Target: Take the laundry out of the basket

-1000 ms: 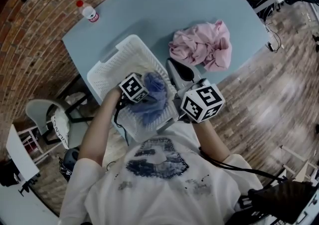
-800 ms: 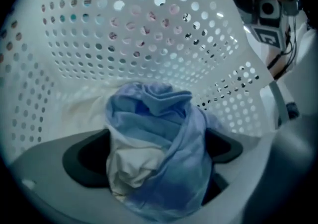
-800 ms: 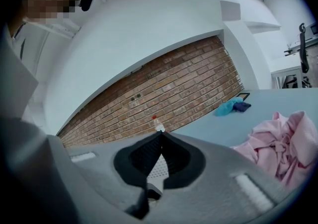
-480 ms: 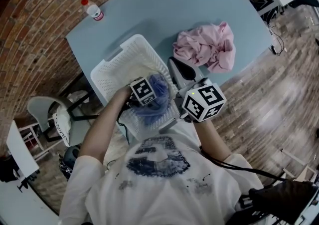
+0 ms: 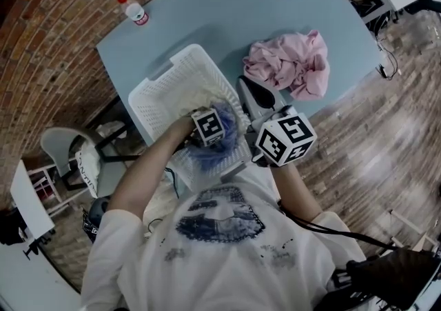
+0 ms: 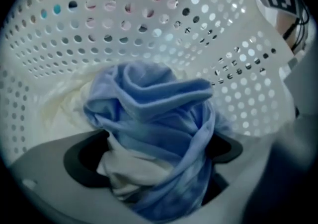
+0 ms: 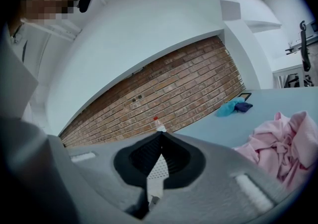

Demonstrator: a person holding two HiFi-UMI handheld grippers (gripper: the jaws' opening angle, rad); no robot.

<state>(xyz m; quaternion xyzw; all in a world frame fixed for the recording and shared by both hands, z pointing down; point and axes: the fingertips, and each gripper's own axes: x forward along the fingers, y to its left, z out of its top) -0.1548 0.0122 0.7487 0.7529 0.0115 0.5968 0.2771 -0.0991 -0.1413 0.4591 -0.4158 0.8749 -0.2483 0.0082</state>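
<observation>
The blue garment (image 6: 149, 113) sits in the white basket (image 5: 169, 85) on the counter (image 5: 207, 20), clamped between the jaws of the left hand-held gripper (image 6: 154, 156). The grasp seems made; next comes a lift clear of the rim. The right hand-held gripper (image 7: 158, 163) is closed narrowly on the basket wall

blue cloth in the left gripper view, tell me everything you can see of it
The blue cloth is soft, light-blue fabric with faint mottling, bunched and twisted into a rope-like knot. The left gripper is clamped on its lower part, together with a fold of whitish fabric. It rises from the jaws inside the white basket, with cream laundry behind it on the left. What garment it is cannot be told.
</observation>
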